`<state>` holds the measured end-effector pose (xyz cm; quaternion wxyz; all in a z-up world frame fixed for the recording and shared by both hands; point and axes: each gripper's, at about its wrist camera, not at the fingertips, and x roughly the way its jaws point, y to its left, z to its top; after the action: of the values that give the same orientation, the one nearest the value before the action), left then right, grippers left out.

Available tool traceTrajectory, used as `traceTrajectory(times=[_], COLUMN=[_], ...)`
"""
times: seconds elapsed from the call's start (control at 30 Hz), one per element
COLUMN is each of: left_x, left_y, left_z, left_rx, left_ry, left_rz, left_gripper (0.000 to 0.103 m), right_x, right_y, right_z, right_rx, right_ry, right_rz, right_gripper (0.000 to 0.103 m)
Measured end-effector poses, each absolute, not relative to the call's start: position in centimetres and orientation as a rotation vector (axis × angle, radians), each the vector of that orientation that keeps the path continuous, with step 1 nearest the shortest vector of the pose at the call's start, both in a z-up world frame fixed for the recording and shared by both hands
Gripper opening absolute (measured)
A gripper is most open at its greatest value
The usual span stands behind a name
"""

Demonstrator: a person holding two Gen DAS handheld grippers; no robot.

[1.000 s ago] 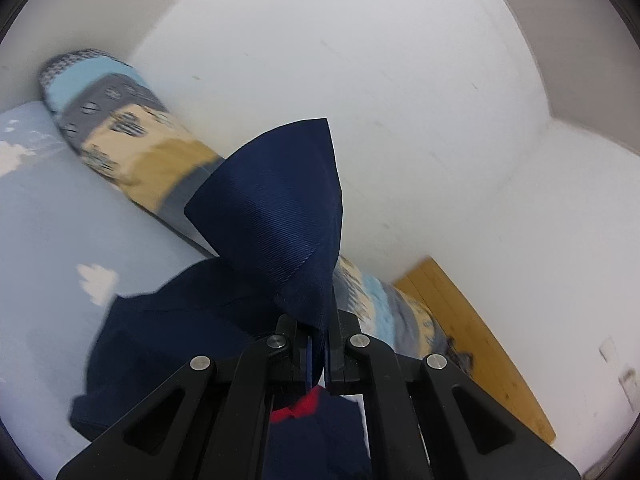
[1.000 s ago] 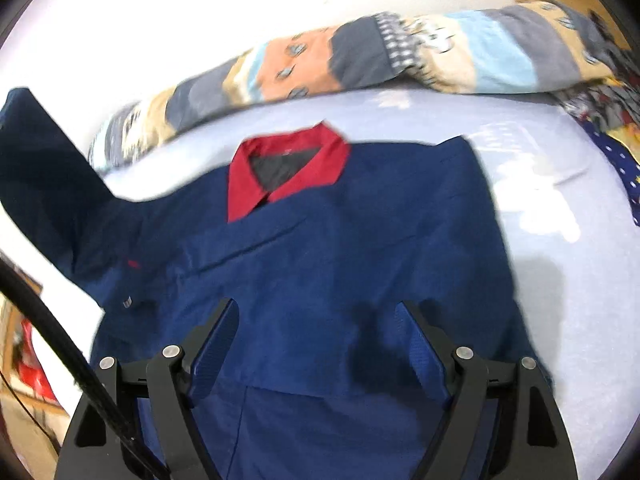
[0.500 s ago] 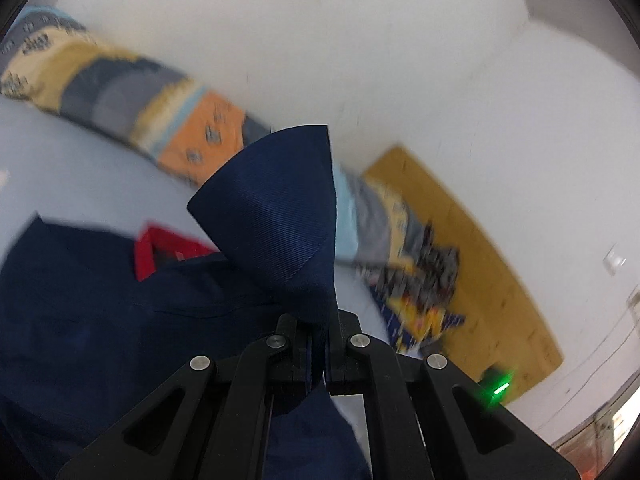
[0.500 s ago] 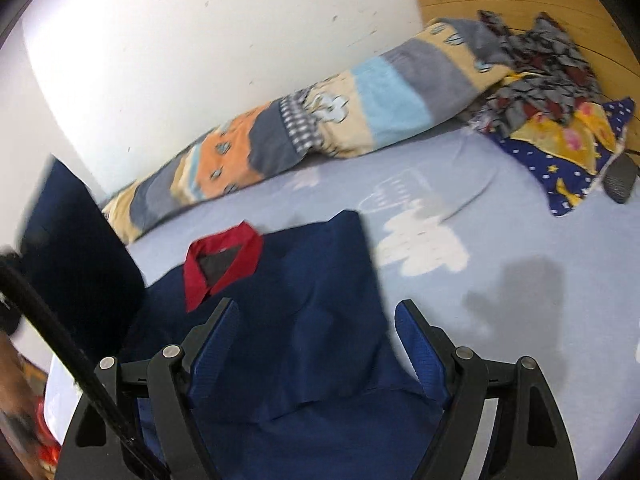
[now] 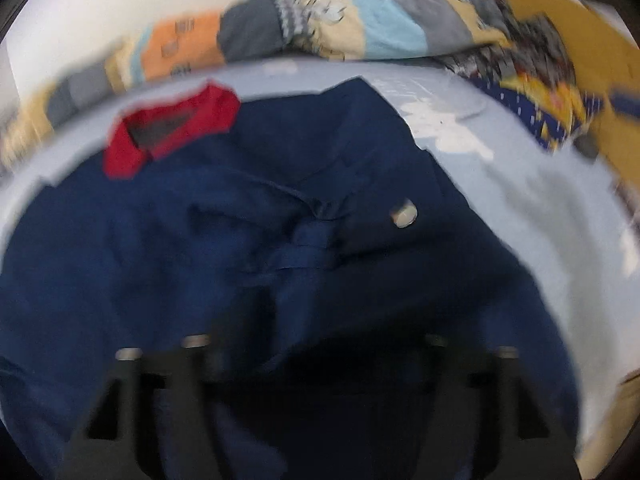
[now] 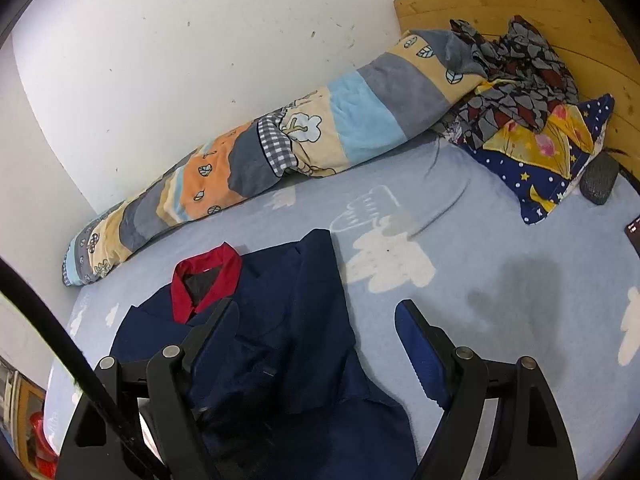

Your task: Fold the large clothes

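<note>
Navy cloth covers the near half of a bed point(image 6: 500, 240) dressed in a pale blue sheet with white cloud prints. It is a dark blue jacket point(image 6: 280, 320) with a red collar point(image 6: 208, 276), lying flat on the sheet with the collar toward the wall. In the left wrist view, which is badly blurred, the jacket point(image 5: 280, 220) fills most of the frame, 1 pale round button point(image 5: 404, 213) showing to the right of its middle and the red collar point(image 5: 168, 132) up and to the left.

The left claw point(image 5: 316, 344) hangs just above the jacket; its jaws have just been opening and now stand apart, with folded navy cloth lying below and between them but no pad visibly pressing on it. The right claw point(image 6: 316, 344) is also spread wide, its 2 blue pads clear of the cloth, its left finger over the jacket's chest and its right finger over bare sheet just beside the jacket's edge.

Beyond the jacket's collar, a long striped blanket roll point(image 6: 280, 140) in orange, grey, cream and light blue runs along the white wall. Well to the right of the jacket, a heap of patterned clothes point(image 6: 532, 120) sits against a wooden headboard point(image 6: 520, 4).
</note>
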<state>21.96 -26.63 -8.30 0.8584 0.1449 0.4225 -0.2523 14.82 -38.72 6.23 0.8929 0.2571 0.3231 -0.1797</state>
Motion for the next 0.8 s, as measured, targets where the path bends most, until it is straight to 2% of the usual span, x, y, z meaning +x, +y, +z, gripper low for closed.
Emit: traceTrajectory(times=[0.17, 0.3, 0.43, 0.47, 0.5, 0.53, 0.6, 0.8], left_x=[17.2, 12.4, 11.4, 11.8, 12.8, 13.7, 16.4, 26.8], left_y=[-26.5, -25.5, -22.1, -21.0, -19.1, -17.8, -14.8, -3.4], left_z=[-6.5, -5.3, -3.9, -3.7, -3.2, -3.0, -2.9, -5.3], left_rx=[0.41, 0.514, 0.566, 0.576, 0.577, 0.57, 0.54, 0.313], left_ry=[0.796, 0.738, 0.697, 0.679, 0.661, 0.662, 0.67, 0.793], left_rz=[-0.685, -0.814, -0.832, -0.807, -0.763, -0.729, -0.621, -0.251], left_gripper=[0.083, 0.083, 0.083, 0.083, 0.083, 0.084, 0.084, 0.083], right_x=[14.9, 15.5, 17.3, 17.9, 18.4, 18.9, 19.7, 21.6], right_y=[-38.9, -38.5, -36.1, -35.0, -34.2, -33.5, -32.7, -32.4], right_z=[6.3, 6.2, 4.7, 4.1, 3.7, 3.1, 1.9, -4.0], right_rx=[0.536, 0.517, 0.466, 0.427, 0.395, 0.367, 0.326, 0.246], right_ry=[0.661, 0.675, 0.759, 0.788, 0.81, 0.834, 0.879, 1.088], right_rz=[-0.366, -0.329, -0.179, -0.147, -0.134, -0.118, -0.113, -0.2], right_gripper=[0.085, 0.085, 0.084, 0.081, 0.071, 0.056, 0.043, 0.042])
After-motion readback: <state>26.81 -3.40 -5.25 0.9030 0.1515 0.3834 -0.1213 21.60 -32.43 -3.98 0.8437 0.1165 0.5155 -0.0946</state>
